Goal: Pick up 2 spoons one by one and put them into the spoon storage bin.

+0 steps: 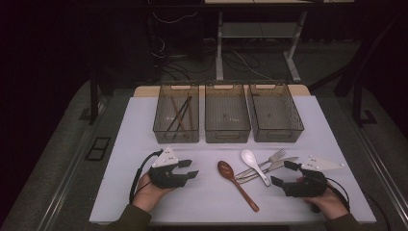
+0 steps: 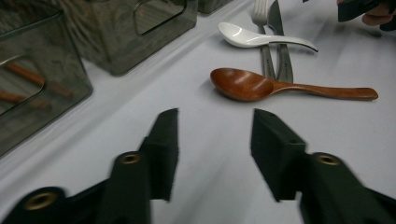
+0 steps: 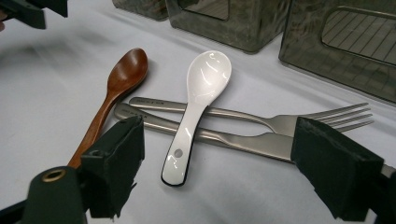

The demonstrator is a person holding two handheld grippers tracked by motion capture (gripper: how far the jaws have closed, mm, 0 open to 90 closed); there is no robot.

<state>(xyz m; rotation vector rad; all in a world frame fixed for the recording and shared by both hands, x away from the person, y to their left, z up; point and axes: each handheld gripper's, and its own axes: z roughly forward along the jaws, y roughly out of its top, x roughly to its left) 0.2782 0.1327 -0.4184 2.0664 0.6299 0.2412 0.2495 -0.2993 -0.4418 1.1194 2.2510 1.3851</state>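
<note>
On the white table, a brown wooden spoon (image 1: 235, 183) lies diagonally at the centre front. Just right of it, a white ceramic spoon (image 1: 253, 163) rests across a steel fork (image 1: 275, 156) and a steel knife (image 1: 279, 165). My left gripper (image 1: 192, 168) is held low, left of the wooden spoon (image 2: 247, 85), with its jaws apart and nothing between them (image 2: 215, 140). My right gripper (image 1: 280, 173) is open at the right of the cutlery, pointing toward the white spoon (image 3: 205, 77), the knife (image 3: 243, 140) and the fork (image 3: 289, 122); its jaws (image 3: 219, 135) stand wide and touch nothing.
Three smoky clear bins stand in a row at the back of the table (image 1: 144, 125). The left bin (image 1: 177, 137) holds brown chopsticks (image 1: 179, 115). The middle bin (image 1: 227, 137) and right bin (image 1: 275, 137) look bare inside. Dark floor and desk legs lie beyond.
</note>
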